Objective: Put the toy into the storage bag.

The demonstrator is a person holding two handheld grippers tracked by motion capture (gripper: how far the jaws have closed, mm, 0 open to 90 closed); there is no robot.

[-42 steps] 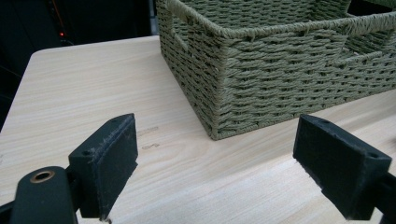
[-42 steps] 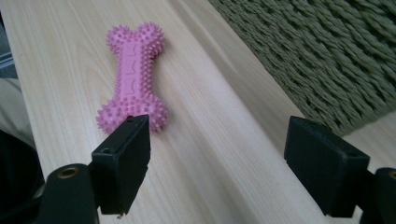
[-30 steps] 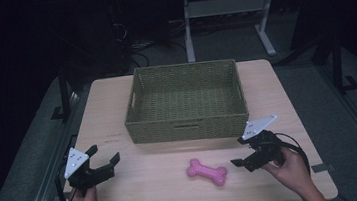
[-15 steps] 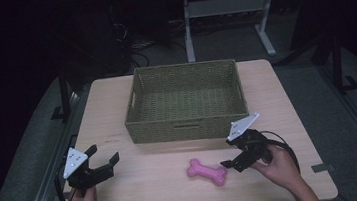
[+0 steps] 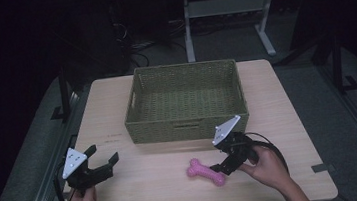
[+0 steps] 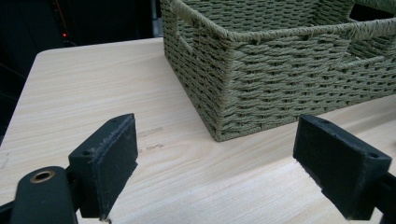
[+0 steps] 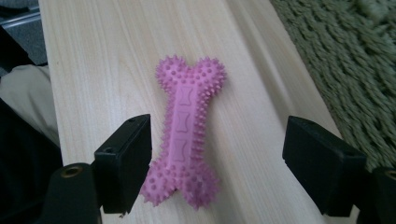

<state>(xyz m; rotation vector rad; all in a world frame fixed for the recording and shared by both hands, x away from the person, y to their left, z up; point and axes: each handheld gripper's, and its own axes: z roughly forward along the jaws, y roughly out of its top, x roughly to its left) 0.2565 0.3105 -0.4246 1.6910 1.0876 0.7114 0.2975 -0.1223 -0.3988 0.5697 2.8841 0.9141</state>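
A pink spiky bone-shaped toy [image 5: 205, 172] [image 7: 184, 133] lies flat on the wooden table [image 5: 155, 188], just in front of a green woven basket [image 5: 185, 101] [image 6: 280, 70]. My right gripper [image 5: 222, 168] [image 7: 217, 165] is open at the toy's right end, its jaws straddling that end without closing on it. My left gripper [image 5: 103, 163] [image 6: 215, 168] stands open near the table's front left, nothing between its jaws, pointing toward the basket's near left corner.
The basket looks empty and takes up the table's middle and back. Bare tabletop lies left and right of it and along the front. Dark floor, cables and a desk frame [image 5: 227, 10] lie beyond the far edge.
My right gripper has moved left and forward toward the toy, so its jaws now straddle the toy's right end. The left gripper and the toy have stayed put.
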